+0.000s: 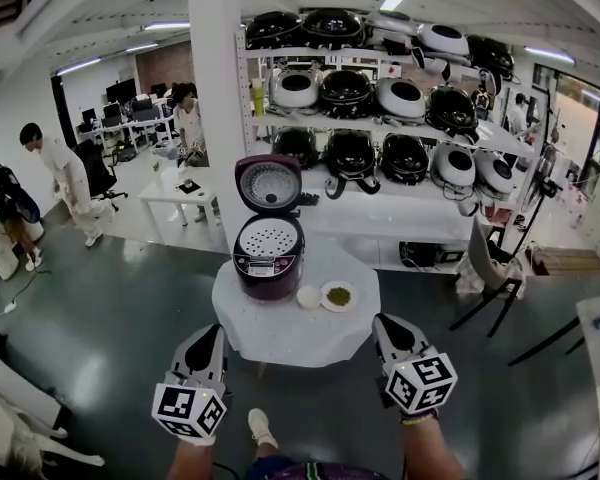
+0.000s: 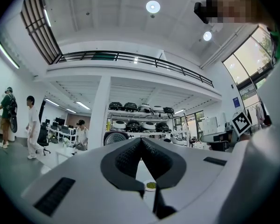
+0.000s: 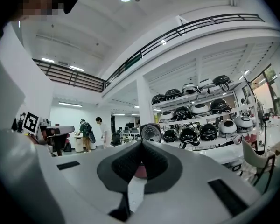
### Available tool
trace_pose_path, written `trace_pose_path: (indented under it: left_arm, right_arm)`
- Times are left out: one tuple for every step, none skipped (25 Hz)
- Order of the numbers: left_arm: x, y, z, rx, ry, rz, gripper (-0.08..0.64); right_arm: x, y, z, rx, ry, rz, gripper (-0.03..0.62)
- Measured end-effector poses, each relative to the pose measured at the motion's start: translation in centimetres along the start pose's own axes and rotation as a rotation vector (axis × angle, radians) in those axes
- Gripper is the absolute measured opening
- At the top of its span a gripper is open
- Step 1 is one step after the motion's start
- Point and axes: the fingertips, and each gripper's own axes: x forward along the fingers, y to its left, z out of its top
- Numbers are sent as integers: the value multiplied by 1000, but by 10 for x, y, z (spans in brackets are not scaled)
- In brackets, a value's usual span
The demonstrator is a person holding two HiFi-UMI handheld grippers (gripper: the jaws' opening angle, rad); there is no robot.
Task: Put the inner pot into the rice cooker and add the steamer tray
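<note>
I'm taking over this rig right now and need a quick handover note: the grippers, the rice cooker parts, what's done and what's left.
Left gripper: jaws shut, empty, at the near side of the table.
Right gripper: the same.
Rice cooker: on the table, lid up. A white perforated steamer tray sits in its mouth.
Inner pot: not visible, presumably under the tray.
Done: the tray appears to be in place.
Left: seemingly nothing.

The rice cooker is maroon, the table white
</note>
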Motion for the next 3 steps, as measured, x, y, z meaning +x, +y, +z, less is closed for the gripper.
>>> trace_pose_path:
  left_arm:
    - [0,0,-1,0,0,2,21]
    - [0,1,-1,1,-1,3,21]
    - [0,1,-2,1,-1,5,21]
  right_arm:
    - [1,0,0,0,0,2,5]
    - [2,0,-1,0,-1,4,5]
    - [3,0,-1,0,-1,6,5]
